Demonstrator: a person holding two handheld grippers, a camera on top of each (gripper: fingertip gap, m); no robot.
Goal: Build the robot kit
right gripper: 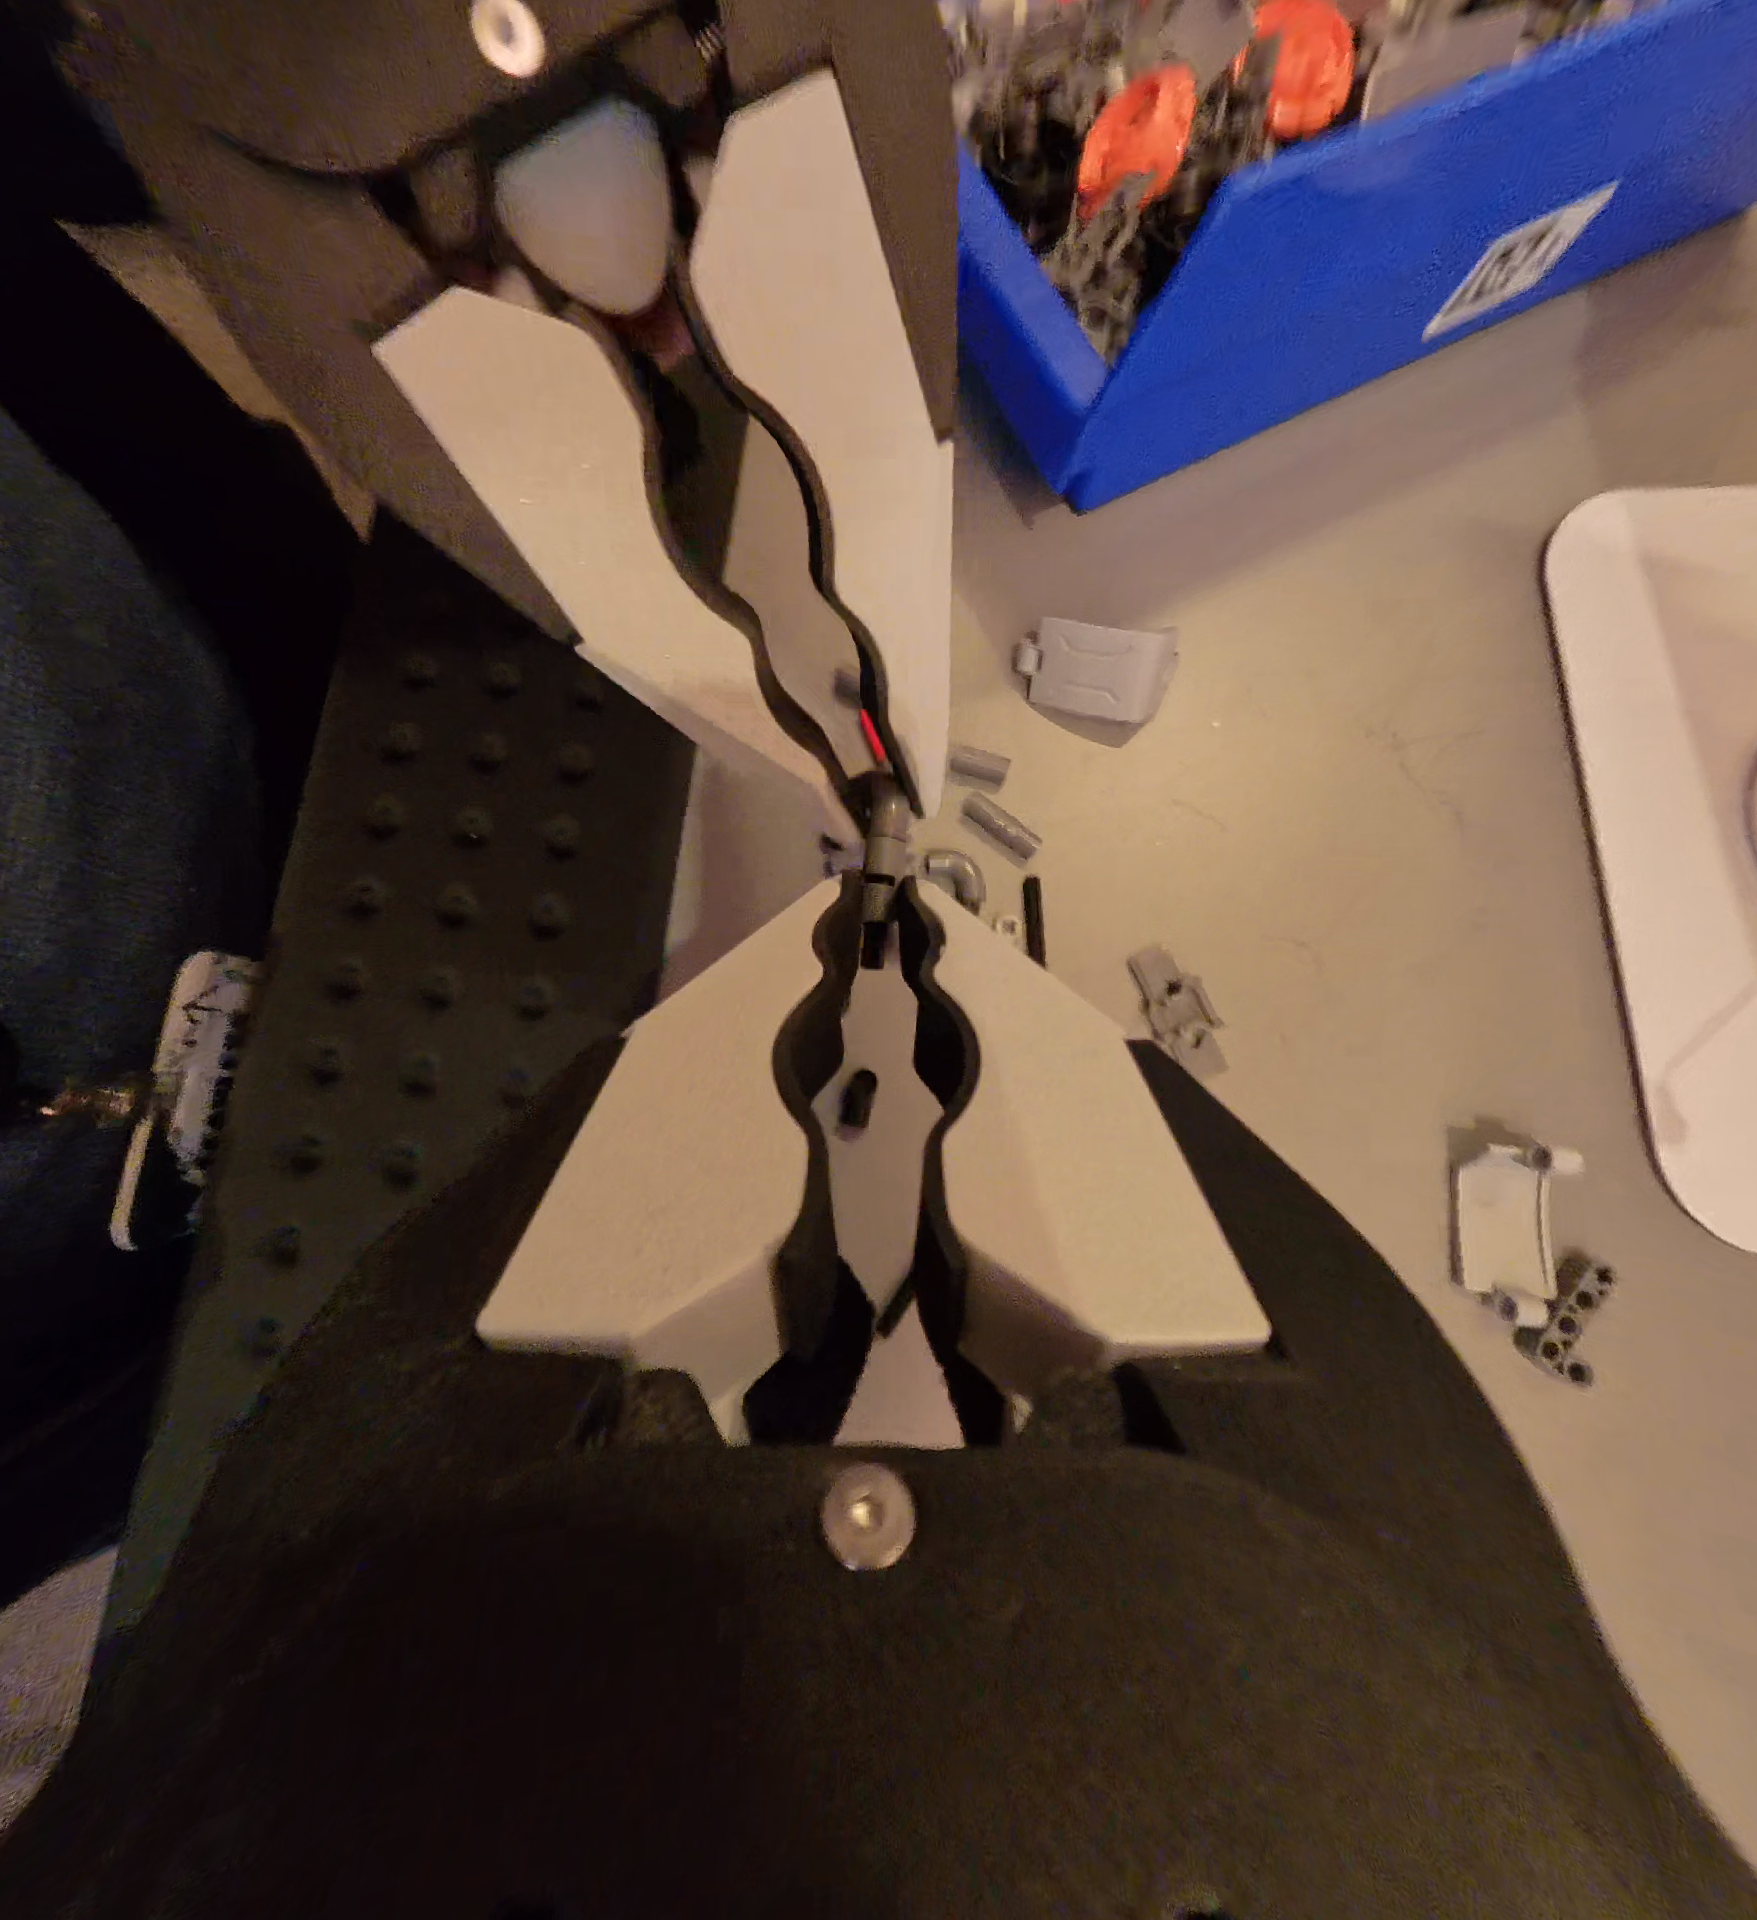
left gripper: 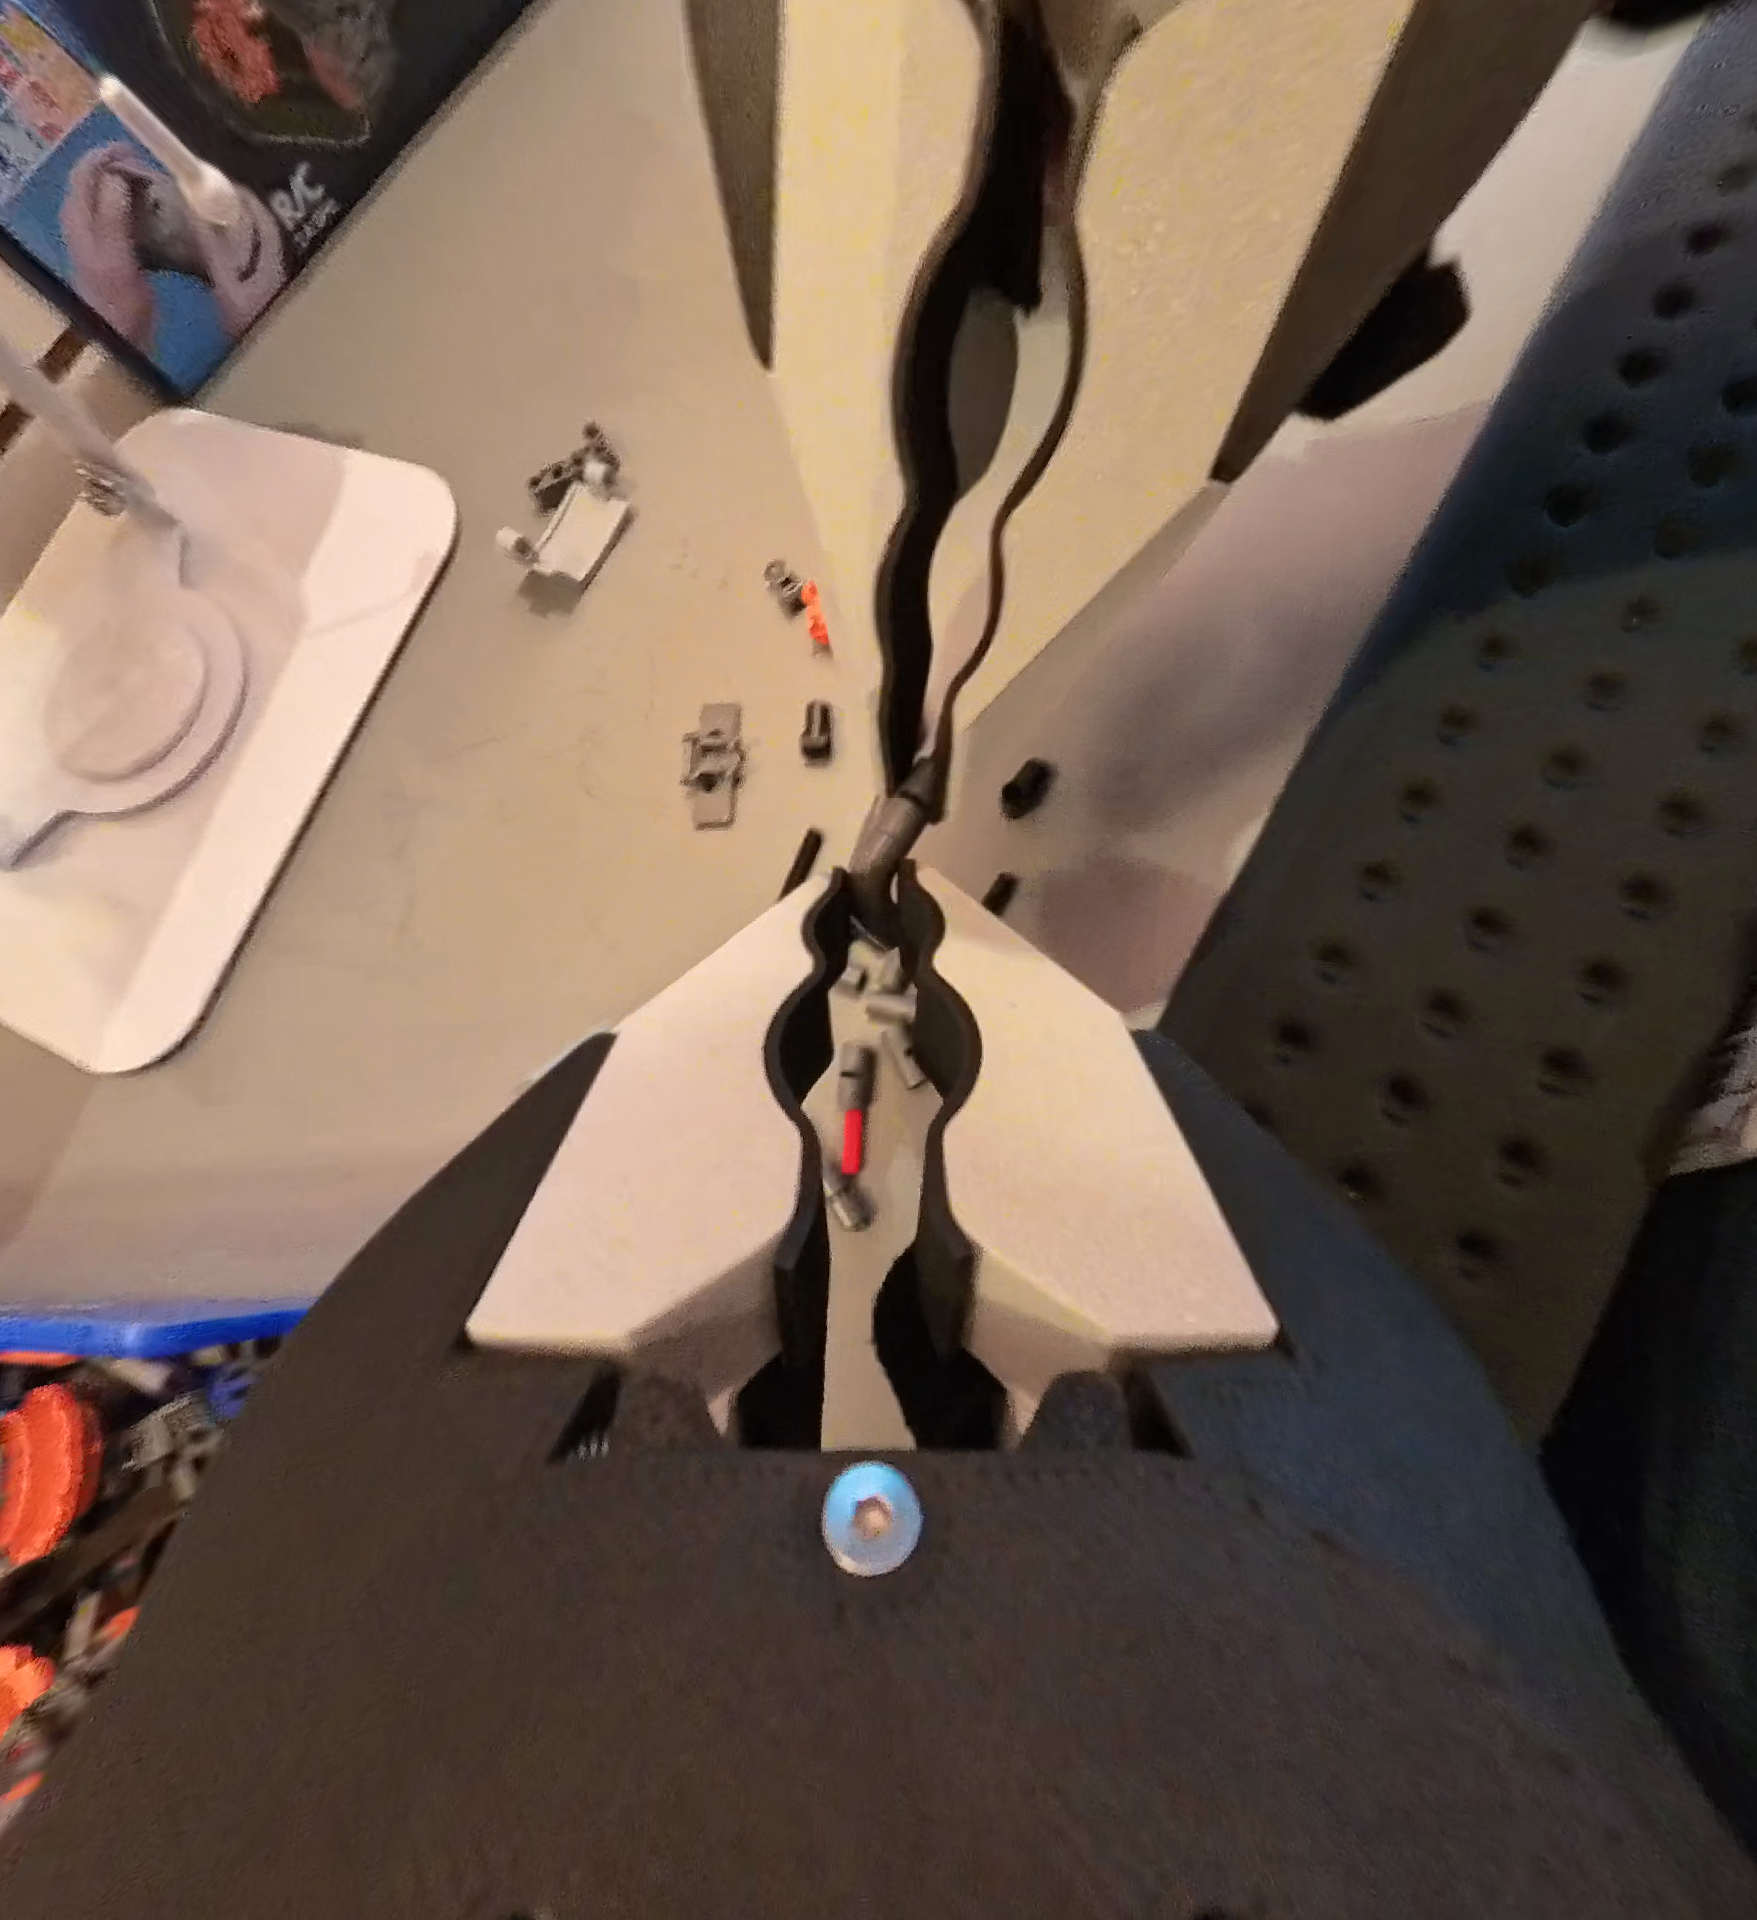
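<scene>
The left hand-held gripper (left gripper: 874,894) and the right hand-held gripper (right gripper: 879,899) meet tip to tip above the grey surface (left gripper: 500,831), each clenched on 1 end of a small dark grey connector piece (right gripper: 882,836) held between them. Loose grey pins (right gripper: 999,821), a grey curved panel (right gripper: 1097,681) and a black pin (left gripper: 818,727) lie on the surface nearby. A white stand base (left gripper: 157,717) sits to one side; a blue bin (right gripper: 1373,270) holds orange and dark parts.
</scene>
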